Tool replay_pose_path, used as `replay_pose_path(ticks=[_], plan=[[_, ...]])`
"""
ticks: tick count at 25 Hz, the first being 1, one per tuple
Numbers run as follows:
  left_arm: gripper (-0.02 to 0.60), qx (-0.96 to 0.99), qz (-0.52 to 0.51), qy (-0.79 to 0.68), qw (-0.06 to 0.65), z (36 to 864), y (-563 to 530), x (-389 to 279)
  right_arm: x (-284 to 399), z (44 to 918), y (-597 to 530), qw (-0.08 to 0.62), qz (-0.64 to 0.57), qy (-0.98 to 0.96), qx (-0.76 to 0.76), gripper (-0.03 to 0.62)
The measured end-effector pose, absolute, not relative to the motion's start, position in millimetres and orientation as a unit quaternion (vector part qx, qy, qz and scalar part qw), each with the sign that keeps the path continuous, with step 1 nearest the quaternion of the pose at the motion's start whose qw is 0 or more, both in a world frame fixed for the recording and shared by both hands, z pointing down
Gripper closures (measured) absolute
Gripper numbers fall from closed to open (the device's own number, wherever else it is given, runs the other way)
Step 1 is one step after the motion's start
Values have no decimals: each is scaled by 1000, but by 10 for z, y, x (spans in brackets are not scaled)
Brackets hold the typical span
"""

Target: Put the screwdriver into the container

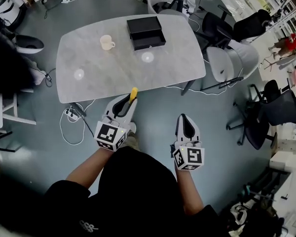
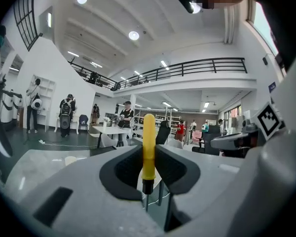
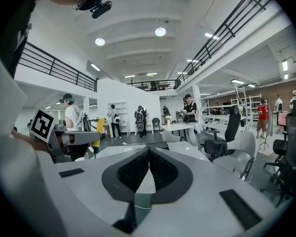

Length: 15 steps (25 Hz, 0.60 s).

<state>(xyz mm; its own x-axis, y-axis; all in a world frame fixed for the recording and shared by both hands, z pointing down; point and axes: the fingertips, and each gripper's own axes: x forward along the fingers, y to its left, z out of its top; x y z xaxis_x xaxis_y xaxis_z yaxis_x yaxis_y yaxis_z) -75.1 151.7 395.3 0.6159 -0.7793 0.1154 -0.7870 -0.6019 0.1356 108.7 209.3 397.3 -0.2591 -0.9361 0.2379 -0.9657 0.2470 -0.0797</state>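
A screwdriver with a yellow handle (image 1: 133, 94) stands upright between the jaws of my left gripper (image 1: 129, 100), which is shut on it. In the left gripper view the handle (image 2: 148, 142) rises above the pads and the thin metal shaft hangs below them. The black box container (image 1: 146, 32) lies on the far side of the grey table (image 1: 89, 78), well ahead of both grippers. My right gripper (image 1: 183, 117) hangs over the floor short of the table's near edge, its jaws shut with nothing between them (image 3: 149, 154).
A cream cup (image 1: 107, 42) stands on the table left of the container. Grey and black chairs (image 1: 227, 63) crowd the table's right side. A power strip with cables (image 1: 71, 115) lies on the floor under the near left corner. People stand in the far background.
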Motion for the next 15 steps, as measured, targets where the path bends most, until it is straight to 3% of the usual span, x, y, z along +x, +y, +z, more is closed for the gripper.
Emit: replay_pose_path(ticks=[15], plan=[[495,918,14,-385,97,4023,434,-1088,520,3898,1003,91,88,-779,614,582]])
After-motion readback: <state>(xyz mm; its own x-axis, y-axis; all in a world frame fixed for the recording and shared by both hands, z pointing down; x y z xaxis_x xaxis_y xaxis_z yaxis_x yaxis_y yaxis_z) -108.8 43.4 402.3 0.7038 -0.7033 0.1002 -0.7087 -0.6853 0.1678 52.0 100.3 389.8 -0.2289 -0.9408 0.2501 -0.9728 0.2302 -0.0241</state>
